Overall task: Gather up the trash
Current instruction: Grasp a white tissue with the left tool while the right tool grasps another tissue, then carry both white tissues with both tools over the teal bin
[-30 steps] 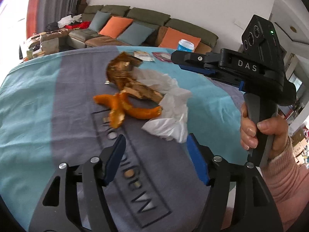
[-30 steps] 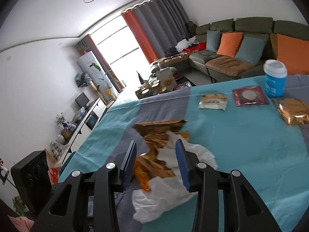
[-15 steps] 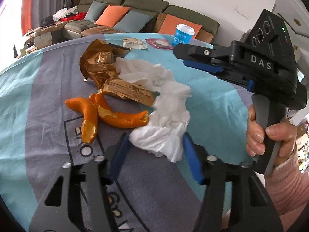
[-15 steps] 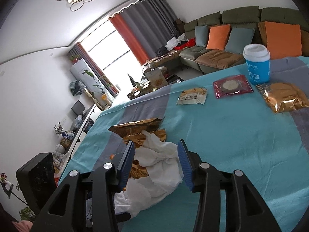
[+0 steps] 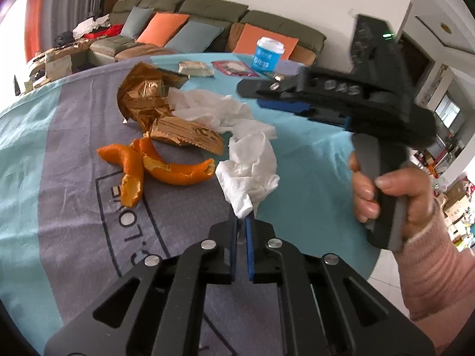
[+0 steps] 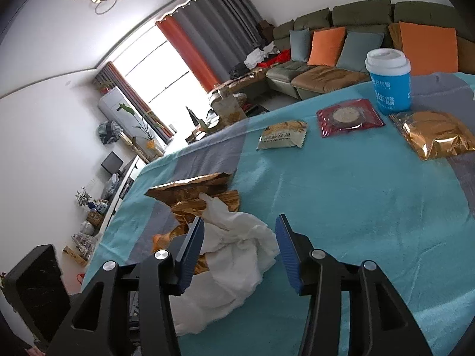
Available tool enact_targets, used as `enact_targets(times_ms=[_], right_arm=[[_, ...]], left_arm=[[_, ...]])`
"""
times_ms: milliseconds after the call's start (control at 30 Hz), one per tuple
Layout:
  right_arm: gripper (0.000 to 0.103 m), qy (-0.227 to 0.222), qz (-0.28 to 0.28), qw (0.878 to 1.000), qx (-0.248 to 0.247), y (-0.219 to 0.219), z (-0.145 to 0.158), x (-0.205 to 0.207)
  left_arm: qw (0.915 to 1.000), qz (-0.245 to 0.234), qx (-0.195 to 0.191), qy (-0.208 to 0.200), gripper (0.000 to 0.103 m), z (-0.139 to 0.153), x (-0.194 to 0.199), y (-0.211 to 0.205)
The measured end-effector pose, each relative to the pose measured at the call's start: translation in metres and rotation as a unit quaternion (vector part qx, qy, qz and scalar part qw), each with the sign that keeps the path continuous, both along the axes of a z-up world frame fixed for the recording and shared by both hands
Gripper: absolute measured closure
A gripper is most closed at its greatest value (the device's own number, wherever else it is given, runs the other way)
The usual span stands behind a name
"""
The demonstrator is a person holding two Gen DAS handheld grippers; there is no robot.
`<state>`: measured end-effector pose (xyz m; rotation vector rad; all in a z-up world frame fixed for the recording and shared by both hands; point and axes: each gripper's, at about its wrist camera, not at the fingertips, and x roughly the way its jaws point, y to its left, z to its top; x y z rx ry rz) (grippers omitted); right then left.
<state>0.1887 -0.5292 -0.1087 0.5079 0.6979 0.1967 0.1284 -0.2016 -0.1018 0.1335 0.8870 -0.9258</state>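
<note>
**Left tongs pinch the tissue; right tongs straddle it**

On the teal and grey tablecloth (image 5: 59, 154) we have a small heap of trash: a crumpled white tissue (image 5: 252, 163), a curl of orange peel (image 5: 166, 166) just beside it, and a torn gold wrapper (image 5: 154, 109) touching the tissue's far edge. Our left gripper (image 5: 242, 222) has just been closing, and its blue pads now clamp the near corner of the tissue, which stands up in a tuft from between them. Our right gripper (image 6: 239, 255) has just been opening; its jaws stand apart on either side of the tissue's other end (image 6: 237, 252) without pressing it, as far as we can tell. Farther back sit a blue cup (image 6: 389, 83) and three sealed snack packets (image 6: 348, 117), well apart from the heap.

We judge the step in hand to be the first pickup, the tissue. Next we need a lift that keeps the thin paper from tearing or slipping, and the right tongs must either close on the tissue or shift to the wrapper. No bin shows in either view, so where the trash goes we cannot say.
</note>
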Motion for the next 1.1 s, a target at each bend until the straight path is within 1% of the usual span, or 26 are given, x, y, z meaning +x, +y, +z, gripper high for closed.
enact_targets(times_ms=[100,400,467,533,567,633,733,800,1100], right_arm=[[0.052,0.007,0.008,1.000,-0.010,0.005,-0.001,0.005],[0.053,0.031,0.022,0.999,-0.030,0.015,-0.007,0.019],[0.058,0.034,0.023,0.999,-0.031,0.016,-0.008,0.019],[0.073,0.037,0.028,0.998,-0.036,0.017,-0.008,0.020],[0.077,0.038,0.029,0.998,-0.039,0.018,-0.007,0.020],[0.092,0.039,0.032,0.998,-0.046,0.019,-0.007,0.020],[0.098,0.034,0.032,0.997,-0.055,0.020,-0.003,0.017],[0.099,0.028,0.032,0.998,-0.052,0.019,0.000,0.013],[0.100,-0.014,0.030,0.999,-0.042,0.015,0.027,-0.009]], left_arm=[[0.9999,-0.002,-0.014,-0.005,0.098,0.007,-0.005,0.011],[0.9987,0.007,-0.045,-0.022,0.098,0.028,-0.020,0.052],[0.9983,0.012,-0.050,-0.026,0.098,0.032,-0.024,0.062],[0.9979,0.019,-0.054,-0.030,0.098,0.035,-0.026,0.070],[0.9978,0.022,-0.055,-0.031,0.098,0.037,-0.028,0.073],[0.9974,0.031,-0.055,-0.034,0.098,0.038,-0.029,0.082],[0.9966,0.048,-0.053,-0.040,0.098,0.039,-0.028,0.098],[0.9958,0.061,-0.054,-0.042,0.098,0.040,-0.026,0.108],[0.9884,0.129,-0.063,-0.048,0.098,0.045,-0.020,0.168]])
